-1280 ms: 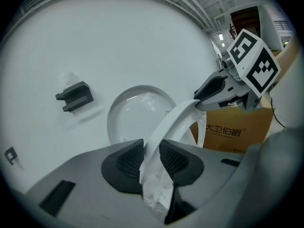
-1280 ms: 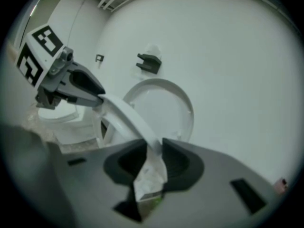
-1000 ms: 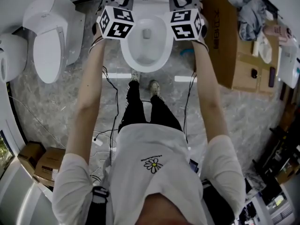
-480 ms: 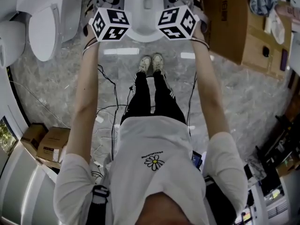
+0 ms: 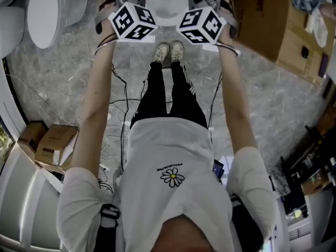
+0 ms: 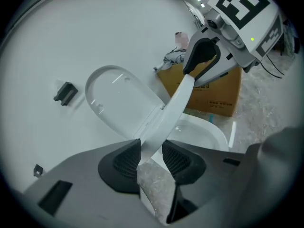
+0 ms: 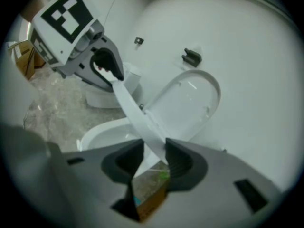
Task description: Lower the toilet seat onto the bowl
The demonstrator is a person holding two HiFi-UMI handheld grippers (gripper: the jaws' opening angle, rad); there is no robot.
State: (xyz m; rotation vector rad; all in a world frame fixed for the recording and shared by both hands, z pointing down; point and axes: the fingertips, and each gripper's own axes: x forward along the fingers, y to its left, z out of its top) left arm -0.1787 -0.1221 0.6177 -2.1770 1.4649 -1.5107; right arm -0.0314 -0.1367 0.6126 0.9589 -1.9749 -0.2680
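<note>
White plastic runs between both my pairs of pads: the toilet seat (image 6: 175, 108) stands off the raised lid (image 6: 116, 101), tilted roughly halfway and still well clear of the bowl (image 6: 209, 132). My left gripper (image 6: 151, 156) and right gripper (image 7: 154, 158) each pinch one side of the ring. Both sets of jaws have just been opening, so the hold is looser, though the pads still look to touch the seat. A second ago the head view showed the bowl whole between my marker cubes (image 5: 131, 21); now only a strip of white shows there at the top edge. I judge the lowering about half done, and a slackening grip could let the seat drop and slam.
</note>
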